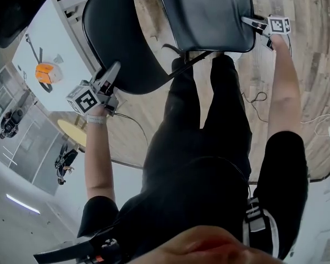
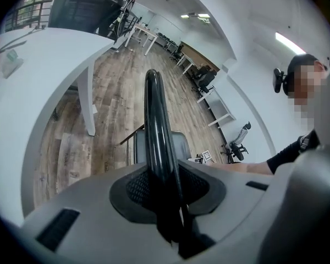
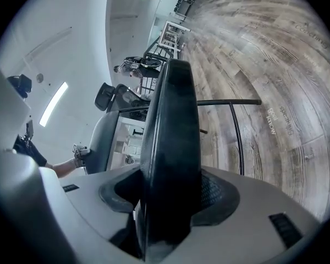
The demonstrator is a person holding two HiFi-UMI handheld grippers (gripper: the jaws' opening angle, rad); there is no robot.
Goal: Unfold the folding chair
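Standing position, head view steeply down.
- The chair (image 1: 203, 21) was found on the wood floor (image 1: 308, 65) just ahead of the person's legs, between the two grippers. Its backrest (image 1: 126, 37) was seen at the left, next to a white table (image 1: 49, 37). Its seat (image 1: 214, 10) was seen at the top centre.
- Left gripper (image 1: 113, 73): set on the lower rim of the backrest. In the left gripper view the thin black rim (image 2: 157, 125) was seen running straight up from between the jaws. The jaws were closed onto it, both pads against it. The seat (image 2: 173, 147) and the floor (image 2: 115, 92) were visible beyond.
- Right gripper (image 1: 250, 22): set on the right edge of the seat. In the right gripper view the thick padded edge (image 3: 170, 147) was seen filling the whole gap between the jaws. The jaws were held wide, yet clamped on it from both sides. A black frame tube (image 3: 231, 102) was noted over the floor (image 3: 275, 65) behind. The backrest (image 3: 102, 142) was noted at the left, with the left gripper (image 3: 81, 154) on it.
- Backrest and seat were seen spread well apart at their far ends.
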